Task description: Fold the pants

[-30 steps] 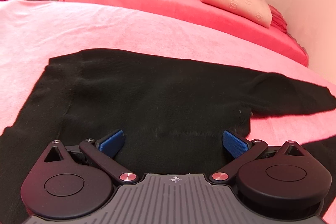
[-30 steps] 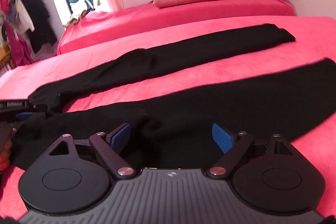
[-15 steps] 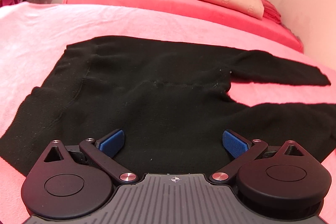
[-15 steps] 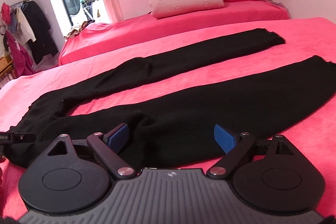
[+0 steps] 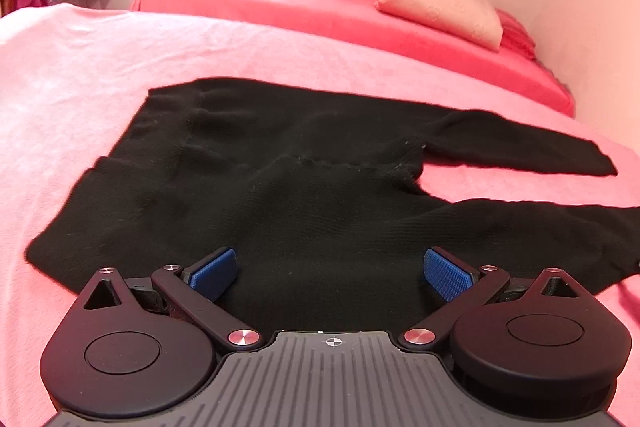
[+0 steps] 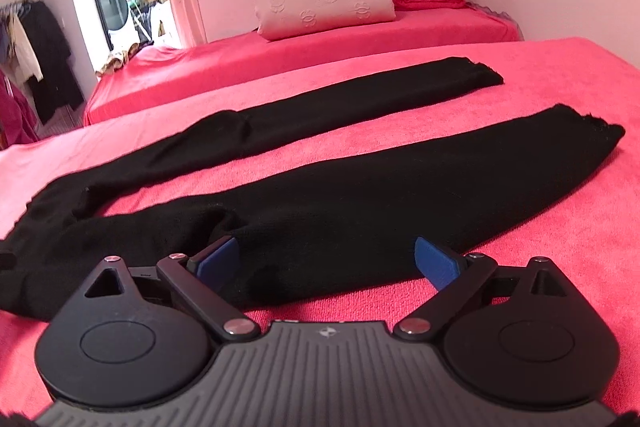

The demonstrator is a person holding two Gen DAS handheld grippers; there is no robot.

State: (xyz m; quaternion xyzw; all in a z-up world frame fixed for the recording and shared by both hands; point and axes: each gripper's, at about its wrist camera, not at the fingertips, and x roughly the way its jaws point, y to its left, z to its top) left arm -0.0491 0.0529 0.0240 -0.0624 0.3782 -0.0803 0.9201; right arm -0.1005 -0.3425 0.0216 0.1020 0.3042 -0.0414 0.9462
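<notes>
- Pants [image 5: 304, 187], black: spread flat on the near bed [image 5: 80, 75], waist to the left, both legs running right, apart.
- Left tongs [image 5: 332, 269]: released, spread wide over the waist part, nothing between the pads.
- Right tongs [image 6: 327, 261]: opening, poised over the near leg's upper part, pads not gripping.
- Pillow [image 6: 324, 7]: on the far bed [image 6: 280, 55].
- Clothes [image 6: 36, 47]: hanging, far left.

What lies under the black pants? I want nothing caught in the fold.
The black pants lie flat on the pink bedcover. Nothing bulges through, but whatever the fabric covers stays hidden.
</notes>
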